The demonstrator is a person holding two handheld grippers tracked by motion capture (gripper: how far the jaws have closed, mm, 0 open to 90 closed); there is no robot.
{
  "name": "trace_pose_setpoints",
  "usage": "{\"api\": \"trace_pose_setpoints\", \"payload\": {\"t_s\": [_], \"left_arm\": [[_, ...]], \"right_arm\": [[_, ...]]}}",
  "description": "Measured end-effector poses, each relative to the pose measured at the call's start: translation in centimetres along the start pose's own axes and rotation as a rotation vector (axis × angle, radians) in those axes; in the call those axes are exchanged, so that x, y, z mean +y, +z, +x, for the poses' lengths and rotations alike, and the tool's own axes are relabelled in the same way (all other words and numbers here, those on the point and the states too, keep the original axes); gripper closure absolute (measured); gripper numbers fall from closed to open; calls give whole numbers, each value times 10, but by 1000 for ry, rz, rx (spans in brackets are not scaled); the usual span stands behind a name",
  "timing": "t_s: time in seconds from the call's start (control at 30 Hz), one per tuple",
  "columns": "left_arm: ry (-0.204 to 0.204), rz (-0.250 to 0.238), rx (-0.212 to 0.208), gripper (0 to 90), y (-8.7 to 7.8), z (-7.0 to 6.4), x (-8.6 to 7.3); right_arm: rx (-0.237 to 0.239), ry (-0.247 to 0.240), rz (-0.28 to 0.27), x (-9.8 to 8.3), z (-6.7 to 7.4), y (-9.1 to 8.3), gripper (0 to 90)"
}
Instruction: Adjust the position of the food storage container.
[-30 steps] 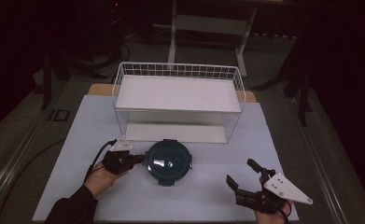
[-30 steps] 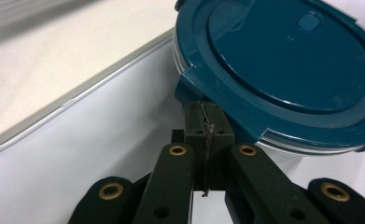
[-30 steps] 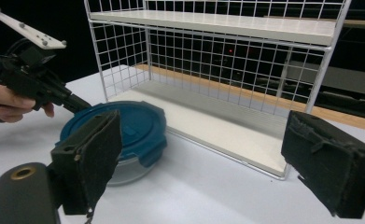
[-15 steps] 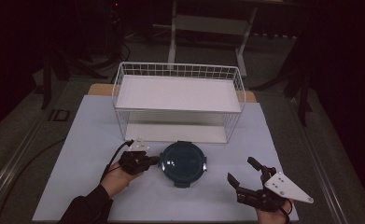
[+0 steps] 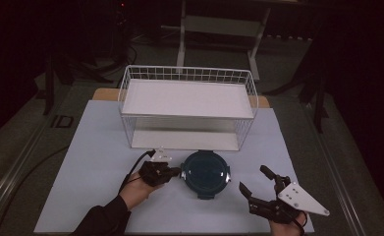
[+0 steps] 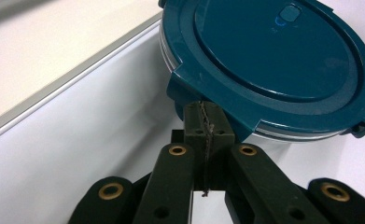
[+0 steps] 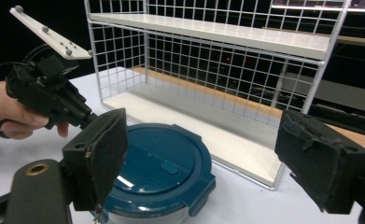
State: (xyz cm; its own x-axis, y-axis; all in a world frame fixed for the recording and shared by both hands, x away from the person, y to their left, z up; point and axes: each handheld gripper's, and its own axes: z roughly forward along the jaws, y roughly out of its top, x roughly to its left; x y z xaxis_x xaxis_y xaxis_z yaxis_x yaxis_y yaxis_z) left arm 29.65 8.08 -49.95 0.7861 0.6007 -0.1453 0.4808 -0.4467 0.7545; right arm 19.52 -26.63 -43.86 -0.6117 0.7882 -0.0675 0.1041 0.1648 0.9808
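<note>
Round container, dark teal snap-on lid, clear base showing under the rim. Lid on and closed, side latch tabs folded down. It sits flat and upright on my pale table top, just in front of the lower shelf of the white wire rack.

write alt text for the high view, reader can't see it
A round teal container sits on a white table in front of a two-tier white wire rack. From the bottom left, a hand's left gripper, jaws shut, touches the container's left rim. At the bottom right, the right gripper is open, apart from the container.
</note>
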Motion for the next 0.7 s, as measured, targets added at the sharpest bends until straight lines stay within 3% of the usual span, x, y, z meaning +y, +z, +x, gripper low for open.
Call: {"api": "trace_pose_setpoints", "payload": {"t_s": [0.37, 0.5, 0.53, 0.57, 0.6, 0.63, 0.7], "left_arm": [[13, 2, 4, 890, 11, -7, 11], [5, -39, -12, 648, -1, -5, 11], [-17, -71, -22, 538, -10, -5, 12], [-17, -71, -22, 416, -10, -5, 12], [-37, -97, -63, 416, -16, -5, 13], [-31, -110, -81, 261, -19, -5, 13], [-31, -126, -92, 157, -23, -9, 15]], "right_arm": [[17, 23, 15, -1, -2, 2, 174], [21, 37, 23, -1, -5, 3, 174], [28, 46, 24, -2, -6, 3, 174], [28, 46, 24, -2, -6, 3, 174], [26, 45, 23, -1, -6, 3, 174], [23, 44, 18, -1, -5, 2, 175], [19, 41, 16, 0, -5, 1, 177]]}}
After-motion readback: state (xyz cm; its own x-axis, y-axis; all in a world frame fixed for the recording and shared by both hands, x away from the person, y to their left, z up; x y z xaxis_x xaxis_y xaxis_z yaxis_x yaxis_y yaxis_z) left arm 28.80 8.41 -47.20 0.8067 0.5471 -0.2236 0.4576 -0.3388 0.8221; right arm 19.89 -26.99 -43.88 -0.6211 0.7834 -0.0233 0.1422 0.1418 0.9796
